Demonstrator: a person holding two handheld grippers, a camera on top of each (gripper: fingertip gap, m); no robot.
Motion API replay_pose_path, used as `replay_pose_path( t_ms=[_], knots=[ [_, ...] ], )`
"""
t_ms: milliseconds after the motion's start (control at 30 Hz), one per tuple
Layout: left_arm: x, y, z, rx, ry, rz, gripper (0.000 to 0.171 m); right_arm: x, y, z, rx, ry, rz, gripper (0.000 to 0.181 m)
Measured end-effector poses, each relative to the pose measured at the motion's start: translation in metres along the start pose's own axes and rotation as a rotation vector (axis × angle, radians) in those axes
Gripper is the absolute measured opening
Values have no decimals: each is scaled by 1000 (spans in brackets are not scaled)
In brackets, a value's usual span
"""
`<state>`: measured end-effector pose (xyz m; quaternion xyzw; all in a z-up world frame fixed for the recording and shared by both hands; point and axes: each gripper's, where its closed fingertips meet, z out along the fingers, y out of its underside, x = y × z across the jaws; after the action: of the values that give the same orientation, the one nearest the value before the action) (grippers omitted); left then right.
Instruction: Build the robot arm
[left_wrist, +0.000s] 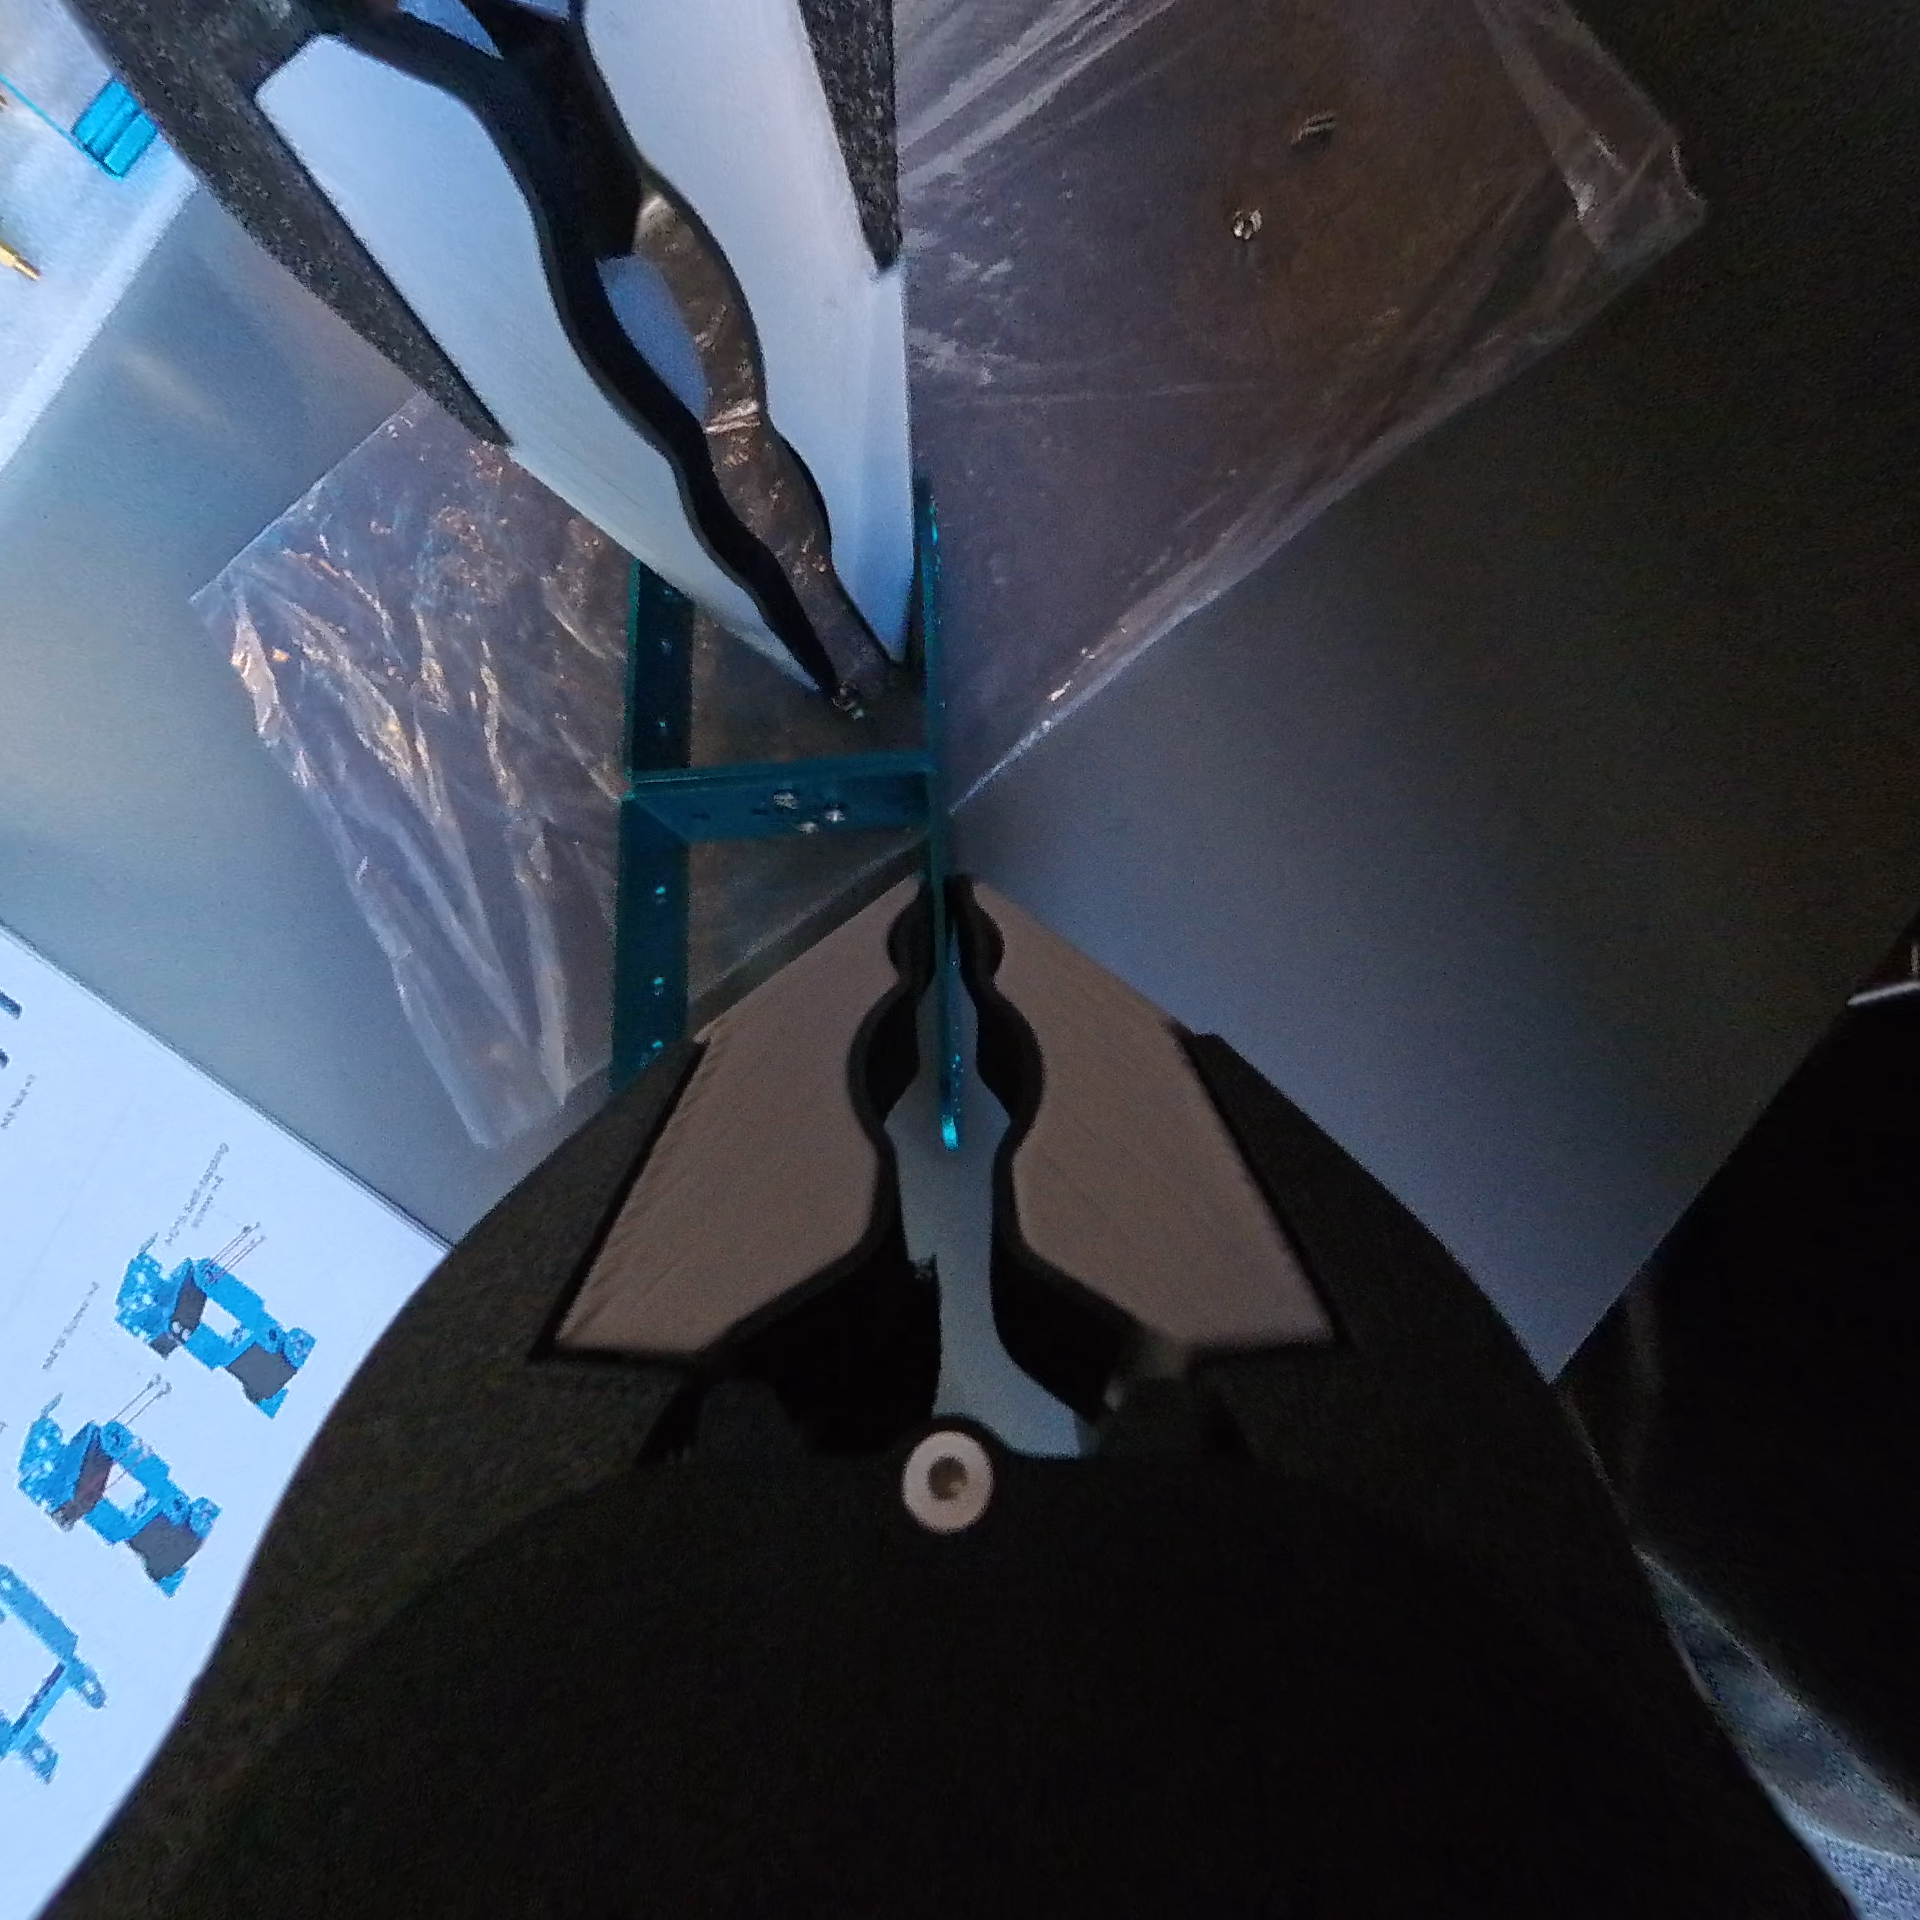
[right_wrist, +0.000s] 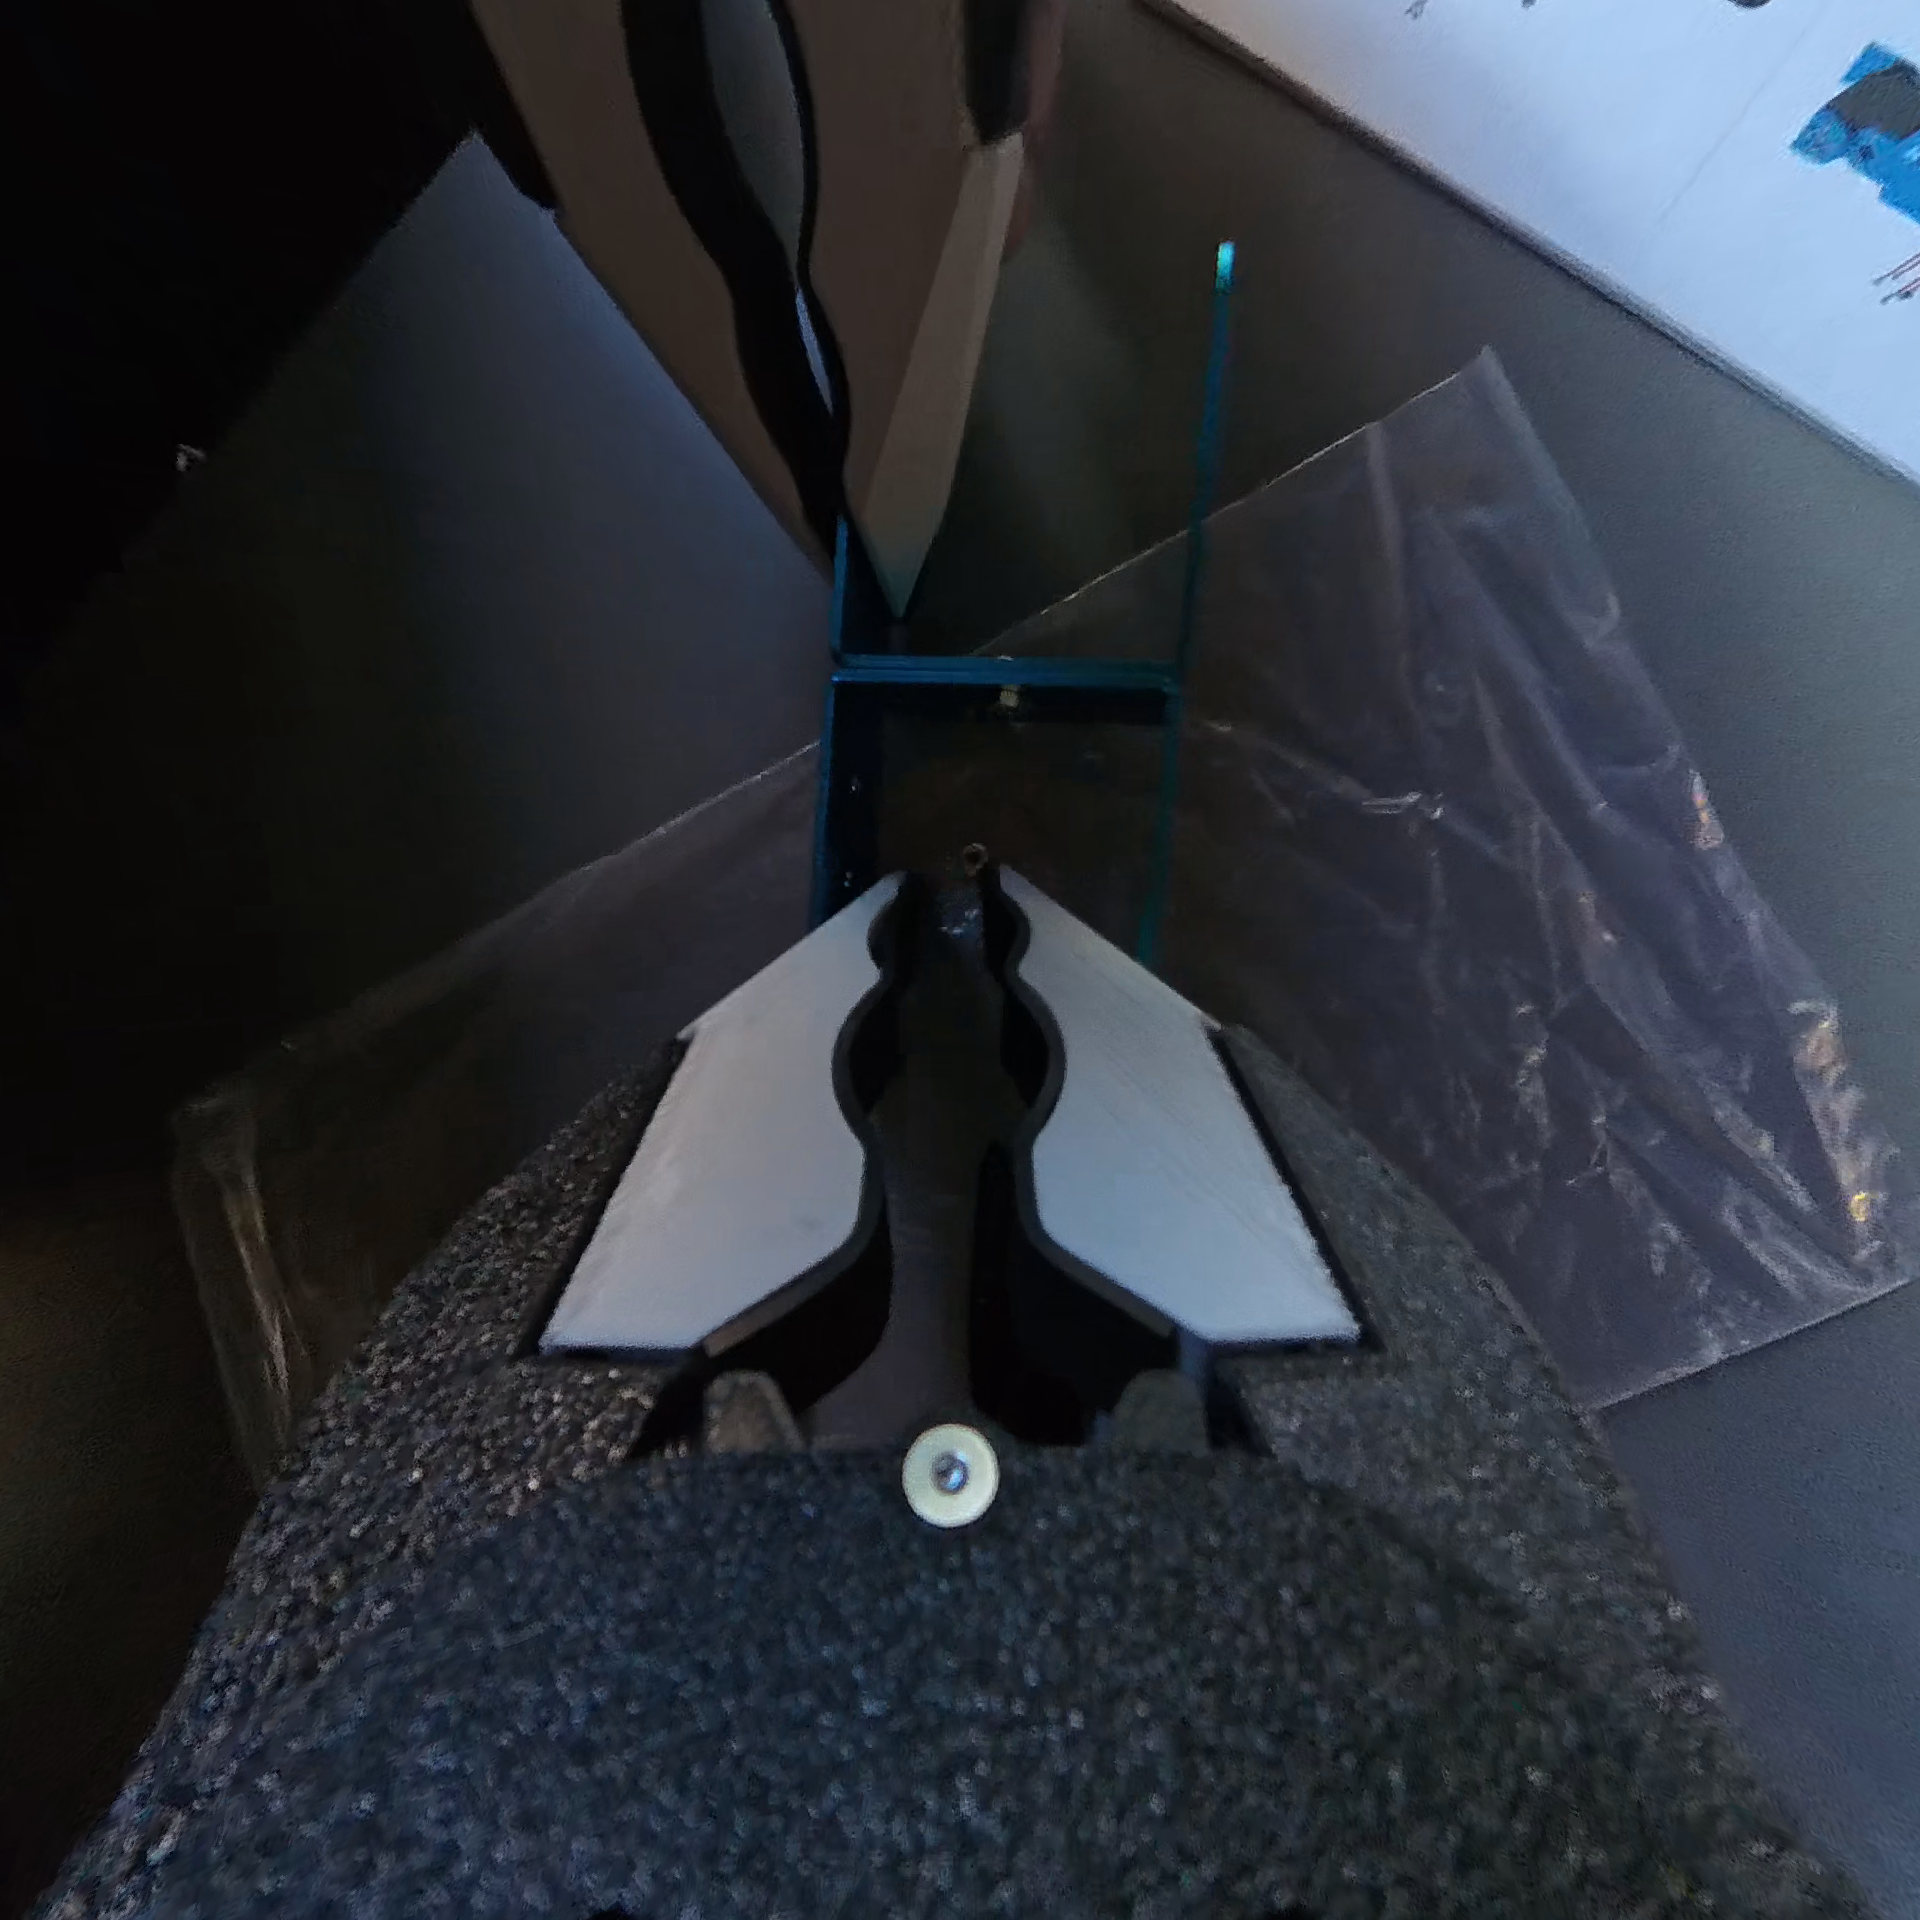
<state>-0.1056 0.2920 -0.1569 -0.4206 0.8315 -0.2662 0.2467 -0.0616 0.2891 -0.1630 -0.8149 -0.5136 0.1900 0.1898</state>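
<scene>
Dim grey table (left_wrist: 1403, 987) fills most of both views, darker toward the right side of the left wrist view. A clear plastic bag (left_wrist: 416, 748) lies flat on it, crinkled and catching light, centre-left in the left wrist view; in the right wrist view it spreads over the right half. A blue metal frame (left_wrist: 779, 805), H-shaped with two perforated strips and a crossbar with screws, stands on the bag at frame centre. The left gripper (left_wrist: 943, 883), bottom centre, has its jaws closed narrow on the frame's right-hand strip, whose blue edge runs down between the fingers. The right gripper (right_wrist: 951, 878) comes in from the upper left of the left wrist view; its jaws are nearly closed with a small dark screw (right_wrist: 974, 856) right at the tips, but I cannot tell if it is pinched. A white instruction sheet (left_wrist: 156, 1299) with blue diagrams sits in the lower left of the left wrist view. A small blue part (left_wrist: 109, 130) lies in the upper left corner.
</scene>
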Motion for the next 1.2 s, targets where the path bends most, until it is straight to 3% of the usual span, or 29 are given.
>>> replay_pose_path(
  t_ms=[300, 400, 533, 1000, 1200],
  knots=[
    [-2, -1, 3, 4, -20, 10, 5, 7, 1, -1, -118, 33, -9, 13],
    [-2, -1, 3, 7, -25, 7, 5, 8, -1, -2, -143, 42, -16, 3],
    [-1, -2, 3, 9, -26, 2, 5, 8, -2, 0, -167, 41, -5, 12],
    [-4, -2, 1, 7, -42, -4, 5, 4, -6, 4, -184, 90, -52, 6],
    [-5, -3, 2, 12, -48, 27, 1, 3, -7, 4, -102, 63, -17, 5]
  ],
)
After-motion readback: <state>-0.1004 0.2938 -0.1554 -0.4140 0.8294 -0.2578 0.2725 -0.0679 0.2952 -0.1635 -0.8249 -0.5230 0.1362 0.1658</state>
